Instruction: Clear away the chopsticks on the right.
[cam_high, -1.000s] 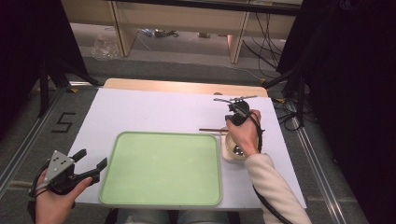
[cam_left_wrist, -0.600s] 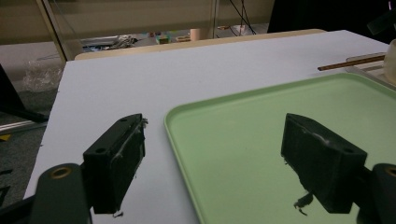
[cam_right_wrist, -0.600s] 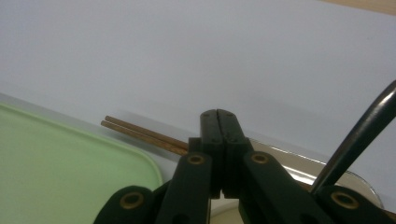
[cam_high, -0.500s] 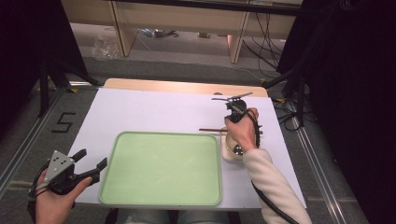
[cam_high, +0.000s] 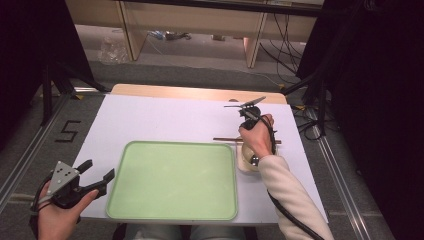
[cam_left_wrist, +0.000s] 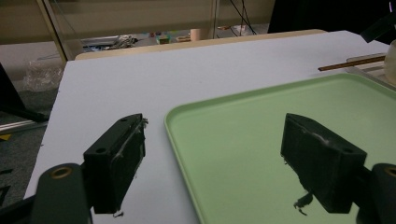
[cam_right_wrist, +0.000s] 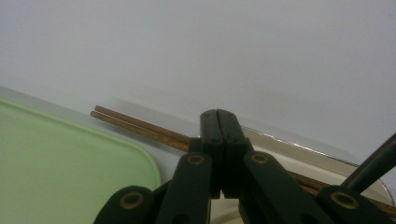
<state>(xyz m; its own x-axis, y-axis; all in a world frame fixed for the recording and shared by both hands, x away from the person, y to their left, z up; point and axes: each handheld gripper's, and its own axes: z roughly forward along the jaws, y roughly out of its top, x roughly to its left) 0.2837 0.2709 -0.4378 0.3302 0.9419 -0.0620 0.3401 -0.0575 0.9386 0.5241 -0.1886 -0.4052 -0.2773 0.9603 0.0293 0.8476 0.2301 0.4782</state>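
Right gripper (cam_right_wrist: 218, 116) has edged slightly forward, jaws pressed together empty over the brown wooden chopsticks (cam_right_wrist: 140, 127). Left gripper (cam_left_wrist: 215, 163) gapes, idle, over the pale green plastic tray (cam_left_wrist: 261, 126). Risk: closed jaws nudge the chopsticks away.

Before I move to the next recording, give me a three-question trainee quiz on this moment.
1. True or false: the left gripper has its jaws apart, with nothing between them.
2. Multiple choice: the chopsticks lie (A) in the middle of the tray, (B) off the tray, past its far right corner, (C) on the floor.
3. Fill in: in the right gripper view, the right gripper has its jaws pressed ____.

Key: 1 true. 2 B. 3 together, with nothing seen between them.
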